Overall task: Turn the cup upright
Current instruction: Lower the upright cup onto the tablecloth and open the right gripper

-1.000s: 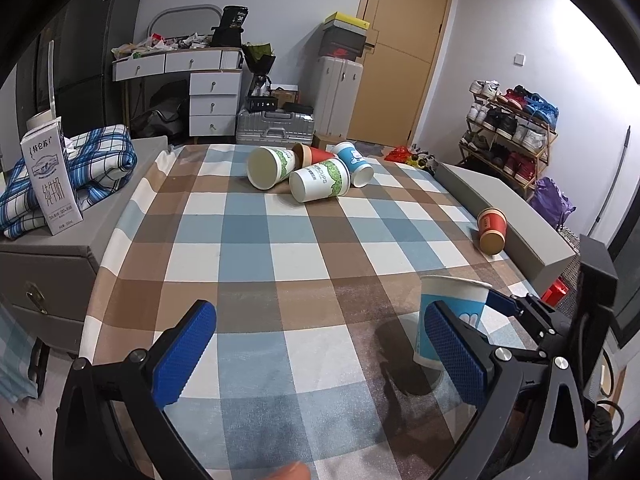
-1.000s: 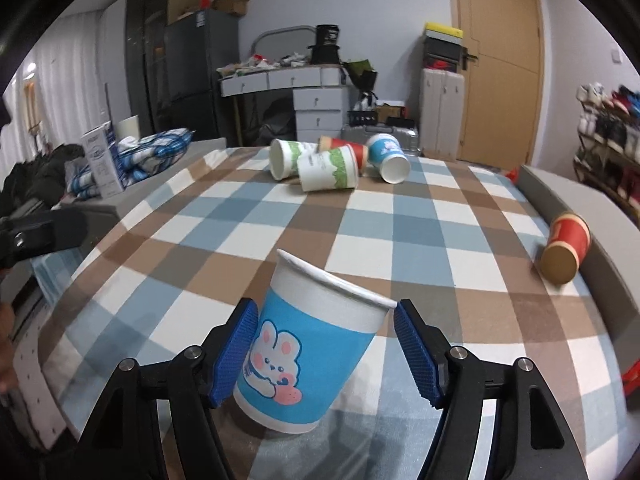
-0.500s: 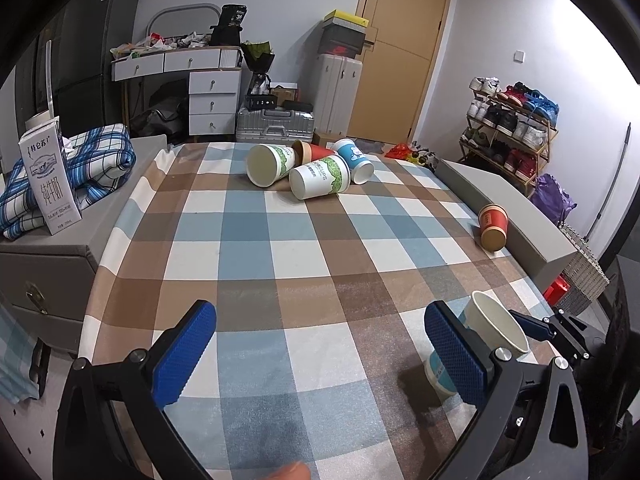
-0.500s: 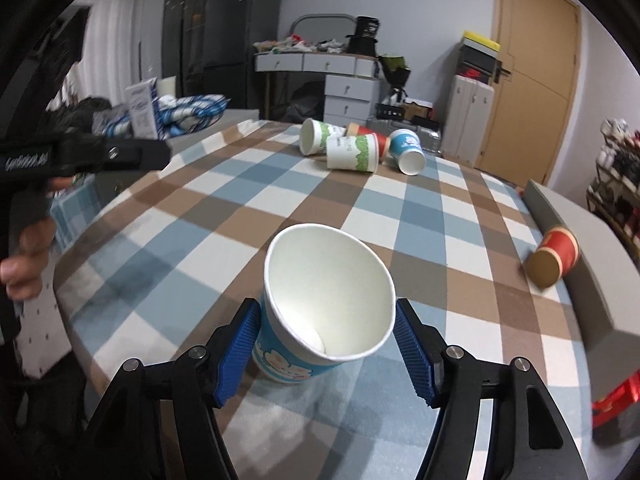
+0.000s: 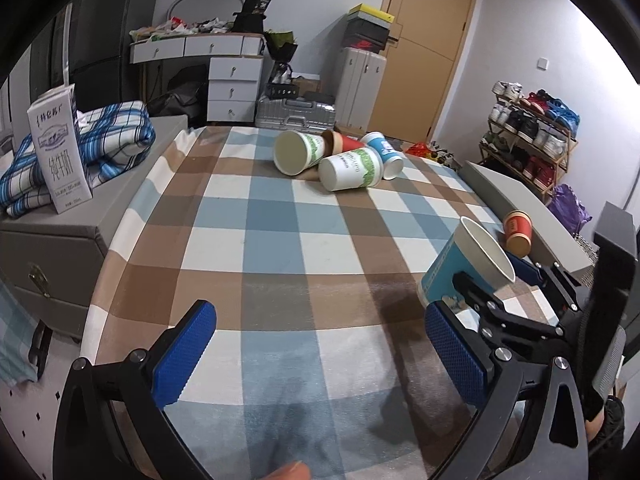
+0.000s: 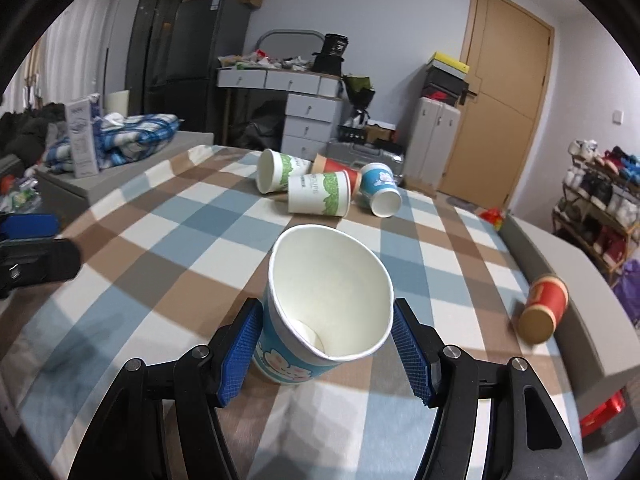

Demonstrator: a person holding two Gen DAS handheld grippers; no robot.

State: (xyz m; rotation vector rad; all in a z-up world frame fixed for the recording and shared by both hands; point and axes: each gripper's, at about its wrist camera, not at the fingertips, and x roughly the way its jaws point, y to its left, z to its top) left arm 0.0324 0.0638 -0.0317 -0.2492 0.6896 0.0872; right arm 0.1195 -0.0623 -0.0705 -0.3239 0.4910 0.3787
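A table covered by a blue, brown and white checked cloth [image 5: 256,240] fills the middle of both views. At the upper left of the frame, a white milk carton printed with dark characters [image 5: 58,156] is seen standing upright on a grey cabinet [image 5: 52,240], touching a folded blue and white plaid blanket [image 5: 108,136] behind it. In the background, a white chest of drawers [image 5: 234,88] is set against the wall, with a silver ribbed suitcase [image 5: 296,114] lying on the floor beside it. A tan wooden door [image 5: 428,48] is shown closed at upper centre, and a shoe rack loaded with shoes [image 5: 528,128] is placed at the right edge.
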